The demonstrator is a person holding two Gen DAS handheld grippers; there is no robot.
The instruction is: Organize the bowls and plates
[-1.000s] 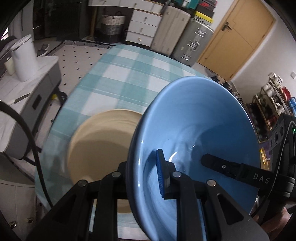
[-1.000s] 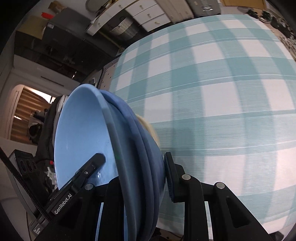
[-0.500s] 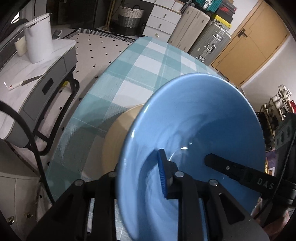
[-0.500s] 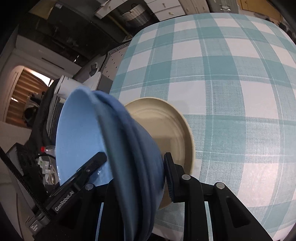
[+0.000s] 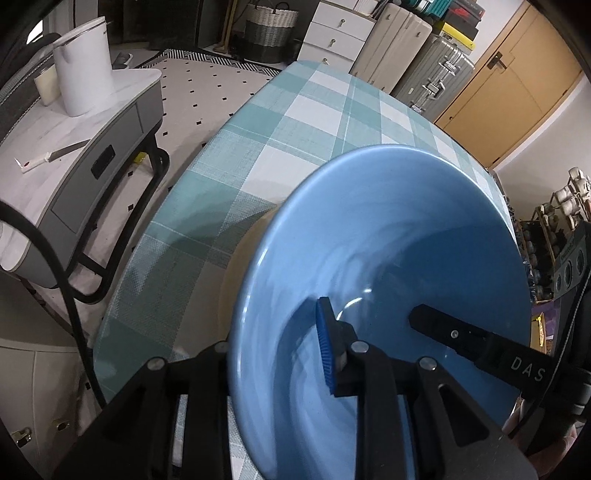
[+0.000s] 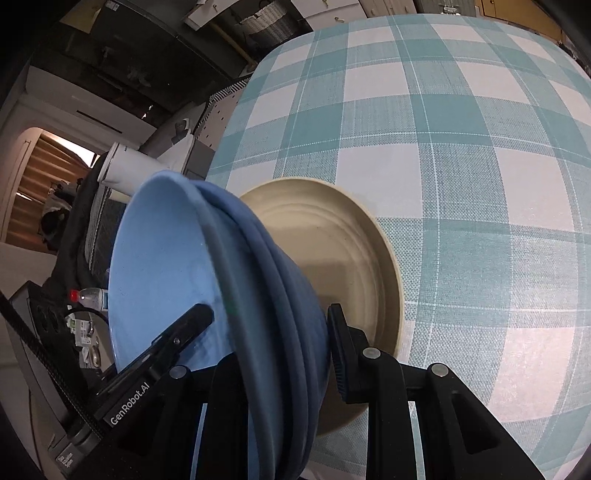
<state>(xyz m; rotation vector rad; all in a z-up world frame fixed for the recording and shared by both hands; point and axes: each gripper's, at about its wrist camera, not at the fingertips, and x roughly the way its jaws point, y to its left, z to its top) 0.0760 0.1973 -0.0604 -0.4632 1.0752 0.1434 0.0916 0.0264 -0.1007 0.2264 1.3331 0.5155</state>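
A stack of blue bowls [image 5: 388, 240] hangs tilted just above a beige plate [image 6: 332, 240] on the checked table [image 6: 461, 147]. My left gripper [image 5: 273, 347] is shut on the stack's near rim, with its blue pad inside the top bowl and its other finger hidden outside. At the opposite rim, my right gripper [image 6: 284, 354] is shut on the stacked blue bowls [image 6: 159, 258], one pad against the outer wall. Each view shows the other gripper's finger reaching into the bowl. In the left wrist view only a sliver of the beige plate [image 5: 243, 258] shows past the bowls.
A grey side table [image 5: 92, 155] with a white jug [image 5: 83, 70] and a knife [image 5: 51, 157] stands left of the checked table [image 5: 295, 122]. Beyond it are suitcases [image 5: 432, 70], white drawers [image 5: 332, 33], a basket [image 5: 269, 29] and a wooden door [image 5: 509, 74].
Both grippers have carried the blue bowls down and across until they hang over the beige plate. The plate is now mostly covered in the left wrist view.
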